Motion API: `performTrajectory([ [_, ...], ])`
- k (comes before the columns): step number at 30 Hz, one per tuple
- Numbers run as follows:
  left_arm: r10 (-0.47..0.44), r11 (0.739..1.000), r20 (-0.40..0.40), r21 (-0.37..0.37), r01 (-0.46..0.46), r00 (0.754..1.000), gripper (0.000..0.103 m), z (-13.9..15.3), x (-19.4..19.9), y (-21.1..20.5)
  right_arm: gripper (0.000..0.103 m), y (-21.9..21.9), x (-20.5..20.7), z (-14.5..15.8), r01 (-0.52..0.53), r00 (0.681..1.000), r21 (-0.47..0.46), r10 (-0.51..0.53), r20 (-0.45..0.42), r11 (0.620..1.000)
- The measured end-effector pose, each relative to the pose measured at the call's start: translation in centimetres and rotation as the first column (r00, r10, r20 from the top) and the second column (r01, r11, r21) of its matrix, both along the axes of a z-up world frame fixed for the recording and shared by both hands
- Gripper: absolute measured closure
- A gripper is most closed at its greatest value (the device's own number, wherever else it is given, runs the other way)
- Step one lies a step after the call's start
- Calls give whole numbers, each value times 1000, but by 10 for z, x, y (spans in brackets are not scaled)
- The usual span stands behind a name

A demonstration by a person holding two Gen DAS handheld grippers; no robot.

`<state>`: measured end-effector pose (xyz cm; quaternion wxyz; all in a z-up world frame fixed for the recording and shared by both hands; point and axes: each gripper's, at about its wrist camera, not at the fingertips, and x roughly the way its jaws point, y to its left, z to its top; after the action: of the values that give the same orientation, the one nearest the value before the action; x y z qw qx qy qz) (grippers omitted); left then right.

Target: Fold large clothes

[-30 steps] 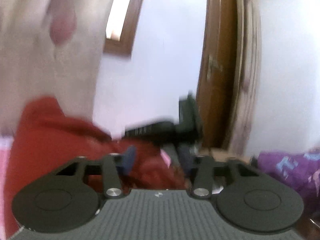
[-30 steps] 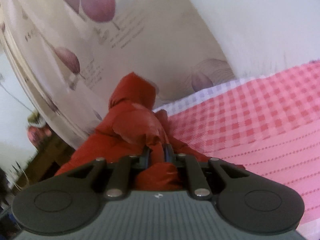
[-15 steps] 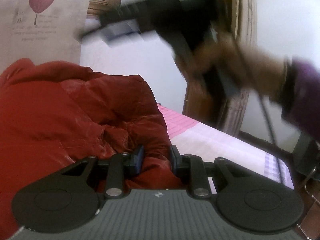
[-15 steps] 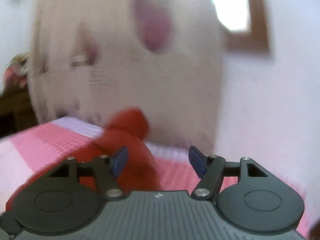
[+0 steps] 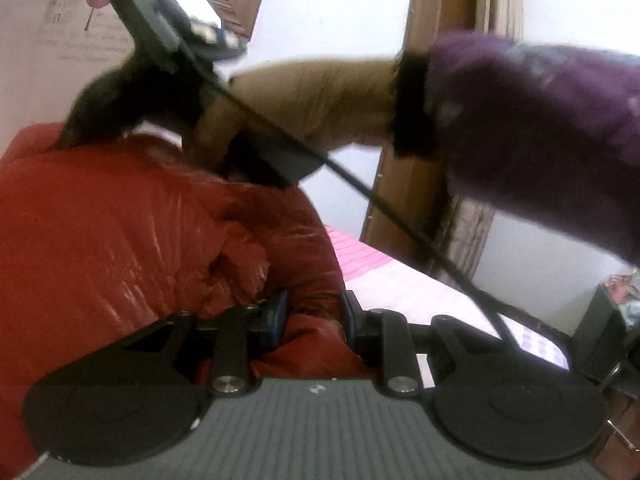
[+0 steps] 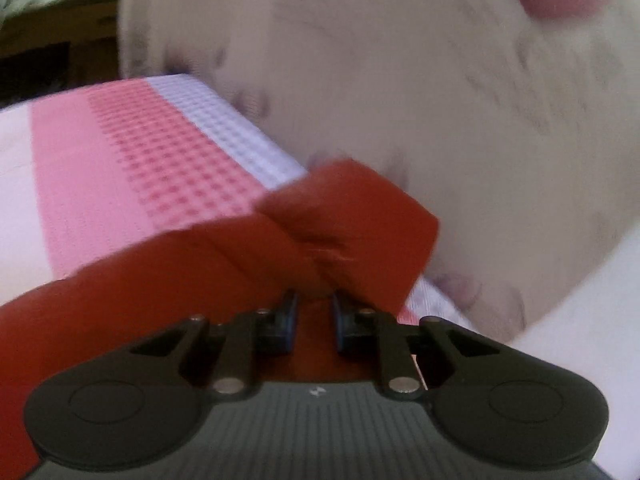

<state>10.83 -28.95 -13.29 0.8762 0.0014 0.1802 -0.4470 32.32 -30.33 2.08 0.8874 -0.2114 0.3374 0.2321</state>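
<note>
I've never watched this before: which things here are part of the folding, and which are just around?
Part of the job:
- red padded jacket
- left gripper, clamped on it
- right gripper, closed on red fabric
- pink checked bedcover underneath

Just around:
- flower-print curtain
- wooden door frame

One red jacket (image 5: 120, 240), two tools (image 5: 313, 314) (image 6: 313, 316), one checked bedsheet (image 6: 160, 152), one curtain (image 6: 400, 80).

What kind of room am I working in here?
Most likely a bedroom: a pink-and-white checked bedsheet covers a bed, a cream curtain printed with pink flowers hangs behind it, and a brown wooden door stands nearby.
</note>
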Motion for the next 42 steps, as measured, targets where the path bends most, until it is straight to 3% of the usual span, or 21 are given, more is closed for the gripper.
performTrajectory([
  [4,-20,1000,-11,-6,20,1000,72,-4,2,-2,88,-29,10,-25,62,996,154,-51,-71,986],
  [8,-32,999,-5,-9,32,999,71,-8,4,-2,88,-55,14,-47,105,991,328,-72,-113,939],
  [13,-28,999,-32,-18,27,999,71,-8,12,-1,89,-67,20,-67,130,989,419,-89,-115,899],
  [18,-22,1000,-94,-13,21,995,71,-7,22,0,88,-64,22,-75,145,988,413,-108,-112,899],
  [22,-18,1000,-130,22,21,991,71,-3,26,-7,81,-63,14,-53,207,977,333,-175,-126,920],
  [25,-12,1000,-136,27,16,991,71,6,28,-8,54,-83,-31,-12,200,978,390,-209,-18,899],
  [26,-12,1000,-140,24,15,990,70,8,28,-9,40,-94,-53,2,183,976,414,-215,30,892],
  [27,-16,1000,-138,20,19,990,66,10,27,-9,37,-106,-78,15,165,973,442,-220,75,882],
  [29,-26,998,-89,48,30,996,60,15,20,-12,37,-129,-118,28,165,965,485,-244,102,859],
  [31,-39,998,-51,55,42,998,44,19,12,-15,35,-145,-155,26,204,955,516,-286,83,832],
  [34,-45,999,-8,16,45,999,29,29,-6,-6,36,-144,-202,9,231,948,496,-308,77,837],
  [37,-22,999,31,-32,23,999,16,46,-27,14,36,-139,-236,-11,263,940,539,-338,44,800],
  [38,-2,998,43,-58,5,999,13,52,-33,26,36,-134,-246,-16,267,938,556,-344,37,787],
  [41,57,998,45,-36,-55,997,12,62,-41,52,37,-124,-265,-25,274,929,607,-368,32,746],
  [42,82,994,36,-69,-79,996,15,66,-42,67,36,-120,-270,-25,275,925,624,-378,36,731],
])
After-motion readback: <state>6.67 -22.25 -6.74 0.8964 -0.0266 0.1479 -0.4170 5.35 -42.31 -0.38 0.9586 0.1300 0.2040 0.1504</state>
